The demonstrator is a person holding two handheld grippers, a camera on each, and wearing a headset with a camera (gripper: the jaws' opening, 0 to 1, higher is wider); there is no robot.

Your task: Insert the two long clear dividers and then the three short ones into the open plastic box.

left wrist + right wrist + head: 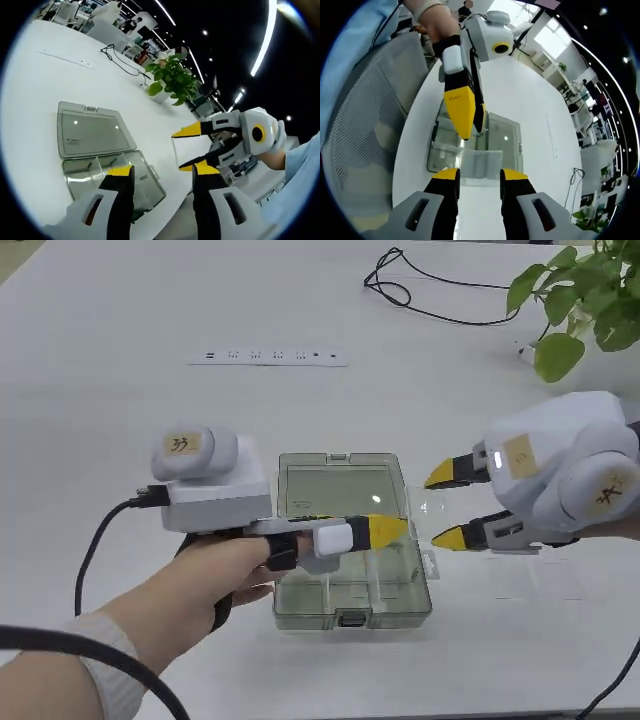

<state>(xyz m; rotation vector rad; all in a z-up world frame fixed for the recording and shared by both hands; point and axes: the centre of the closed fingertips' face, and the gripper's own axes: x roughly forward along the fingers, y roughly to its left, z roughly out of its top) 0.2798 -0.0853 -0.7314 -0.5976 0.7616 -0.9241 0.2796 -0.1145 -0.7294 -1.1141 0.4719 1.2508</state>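
Table (pixel 120 420) carries the open box (pixel 300 605), its lid (pixel 335 485) laid flat behind the base. Clear pieces seem to stand in the base, but I cannot tell how many. A hand (pixel 215 575) reaches the left gripper (pixel 392 529) level across the base, tongs apart and empty. The right gripper (pixel 447 506), just beside the box's right edge, pinches a clear divider (pixel 187 150) edge to edge.

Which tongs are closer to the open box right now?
Left. The left tongs hover over the box; the right tongs are beside its right edge, holding a clear divider.
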